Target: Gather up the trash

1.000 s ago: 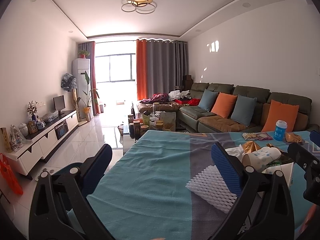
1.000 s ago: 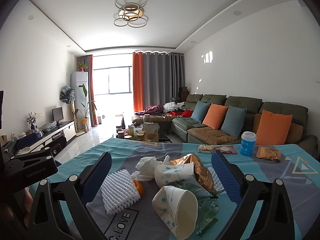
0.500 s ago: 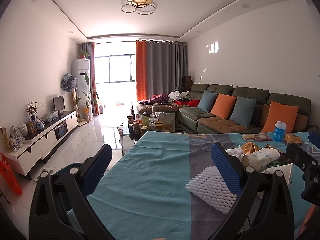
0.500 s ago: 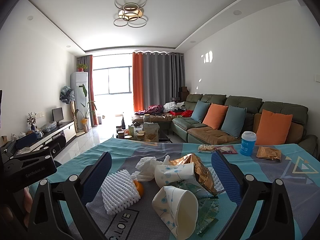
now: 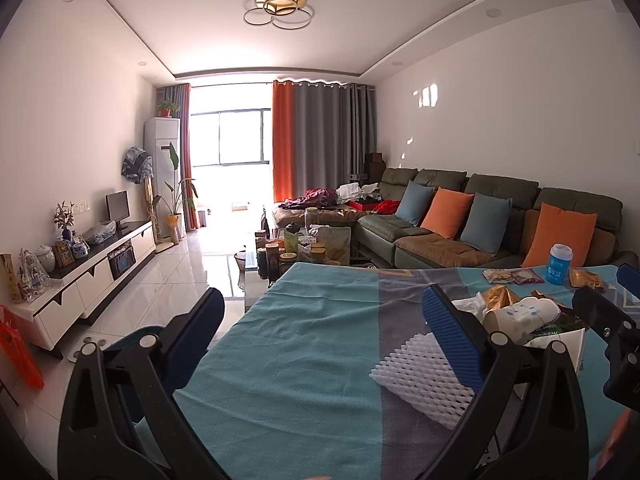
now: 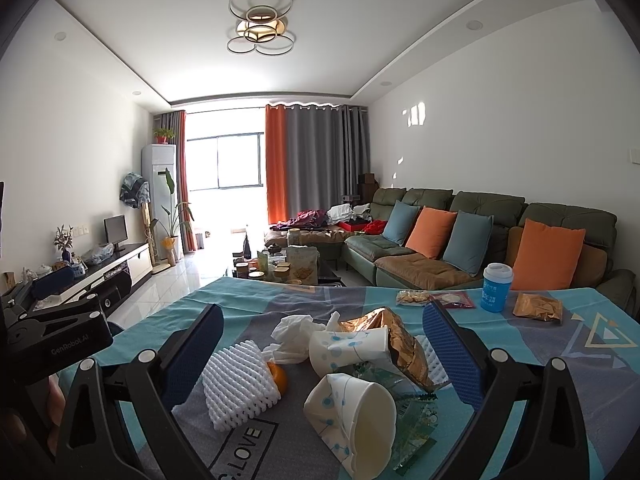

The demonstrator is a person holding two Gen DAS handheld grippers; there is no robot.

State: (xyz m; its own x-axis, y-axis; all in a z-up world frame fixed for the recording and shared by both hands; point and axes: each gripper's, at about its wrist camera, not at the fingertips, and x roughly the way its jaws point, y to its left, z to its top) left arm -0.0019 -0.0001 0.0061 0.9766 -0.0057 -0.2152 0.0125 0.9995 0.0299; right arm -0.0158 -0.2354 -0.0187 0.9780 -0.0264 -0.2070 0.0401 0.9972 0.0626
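Observation:
A heap of trash lies on the teal and grey tablecloth [image 6: 520, 344]. In the right wrist view I see a white foam fruit net [image 6: 240, 384] over an orange [image 6: 278, 378], crumpled tissue [image 6: 294, 334], two spotted paper cups [image 6: 352, 412] [image 6: 346, 350], a gold foil wrapper [image 6: 400, 340] and a green wrapper [image 6: 416, 420]. My right gripper [image 6: 320, 354] hangs open above the heap, holding nothing. My left gripper [image 5: 324, 330] is open over bare cloth, with the foam net [image 5: 424, 376] at its right finger. The cups [image 5: 520, 316] lie beyond.
A blue bottle [image 6: 496, 288], snack packets [image 6: 434, 298] and another gold wrapper [image 6: 536, 306] sit at the table's far right. Beyond the table stand a sofa [image 6: 480, 236] with cushions, a cluttered coffee table [image 6: 280, 268] and a TV cabinet [image 5: 92, 276] on the left.
Both grippers have drifted very slightly; the trash lies as before and neither gripper has taken anything.

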